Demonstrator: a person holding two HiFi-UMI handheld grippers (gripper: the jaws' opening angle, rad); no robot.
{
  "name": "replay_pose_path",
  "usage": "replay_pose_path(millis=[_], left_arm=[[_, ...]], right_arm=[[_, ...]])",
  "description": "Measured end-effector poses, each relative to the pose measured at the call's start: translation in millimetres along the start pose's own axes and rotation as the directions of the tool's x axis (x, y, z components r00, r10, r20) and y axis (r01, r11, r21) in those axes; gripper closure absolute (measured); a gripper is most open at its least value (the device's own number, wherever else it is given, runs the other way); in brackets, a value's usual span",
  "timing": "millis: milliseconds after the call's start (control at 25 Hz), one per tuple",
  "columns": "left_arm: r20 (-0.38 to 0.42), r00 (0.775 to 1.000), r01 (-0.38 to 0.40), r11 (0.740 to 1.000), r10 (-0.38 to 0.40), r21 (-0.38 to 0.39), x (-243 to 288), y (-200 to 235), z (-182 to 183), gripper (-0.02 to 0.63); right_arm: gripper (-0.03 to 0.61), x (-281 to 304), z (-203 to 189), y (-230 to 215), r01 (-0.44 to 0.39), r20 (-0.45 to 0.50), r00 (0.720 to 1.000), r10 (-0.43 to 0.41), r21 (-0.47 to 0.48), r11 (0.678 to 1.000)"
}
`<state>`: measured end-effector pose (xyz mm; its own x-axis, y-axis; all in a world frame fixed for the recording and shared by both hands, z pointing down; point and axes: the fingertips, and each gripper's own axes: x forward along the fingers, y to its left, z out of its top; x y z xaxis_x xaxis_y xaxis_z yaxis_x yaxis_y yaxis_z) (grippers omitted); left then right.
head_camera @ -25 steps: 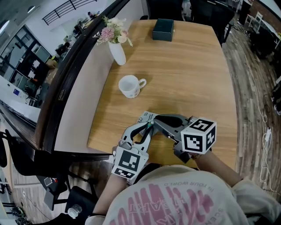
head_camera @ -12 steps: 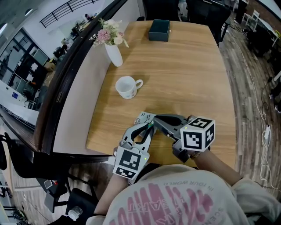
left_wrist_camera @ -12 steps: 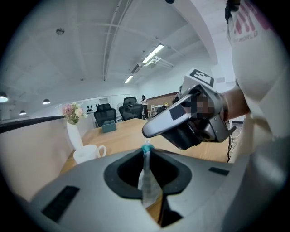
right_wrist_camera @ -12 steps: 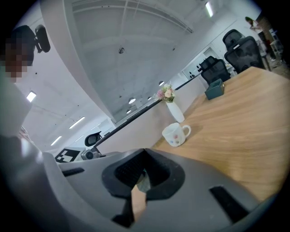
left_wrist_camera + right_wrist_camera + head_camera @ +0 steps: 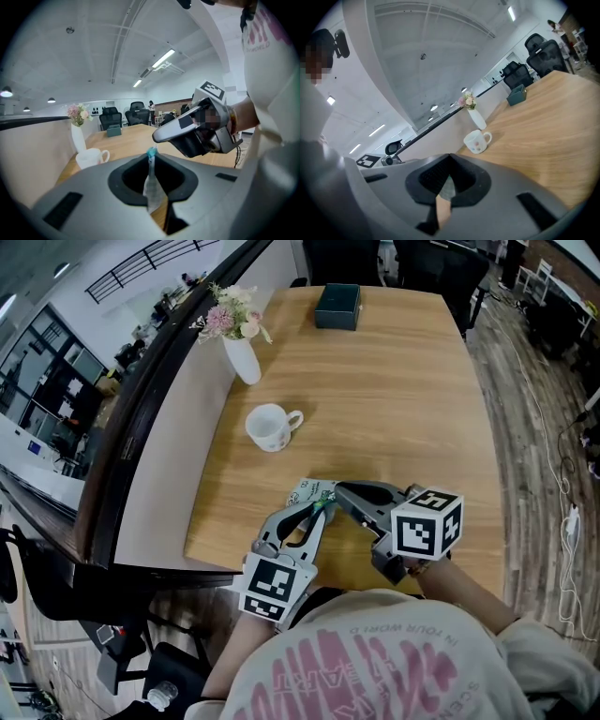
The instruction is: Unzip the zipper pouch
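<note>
Both left tool and right tool clamp the zipper pouch; mug, vase, box beyond.

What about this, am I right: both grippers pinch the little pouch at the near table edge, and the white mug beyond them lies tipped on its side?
Not quite: the head view shows the white mug standing upright, not tipped. The rest holds: the left gripper and the right gripper both pinch the pouch at the near edge of the table.
</note>
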<state>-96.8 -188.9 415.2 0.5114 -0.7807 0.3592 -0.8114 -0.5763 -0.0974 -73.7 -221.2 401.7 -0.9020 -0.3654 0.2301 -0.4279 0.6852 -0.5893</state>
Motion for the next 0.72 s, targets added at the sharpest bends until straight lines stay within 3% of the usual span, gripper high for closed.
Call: replay_pose_path(millis=[720], left_arm=[[0.013, 1.000, 0.012, 0.999, -0.012, -0.034, -0.5, -7.8, 3.0, 0.572]], right_arm=[[0.580, -13.5, -6.8, -17.1, 0.063, 0.002, 0.998, -0.063, 0.033, 0.997]])
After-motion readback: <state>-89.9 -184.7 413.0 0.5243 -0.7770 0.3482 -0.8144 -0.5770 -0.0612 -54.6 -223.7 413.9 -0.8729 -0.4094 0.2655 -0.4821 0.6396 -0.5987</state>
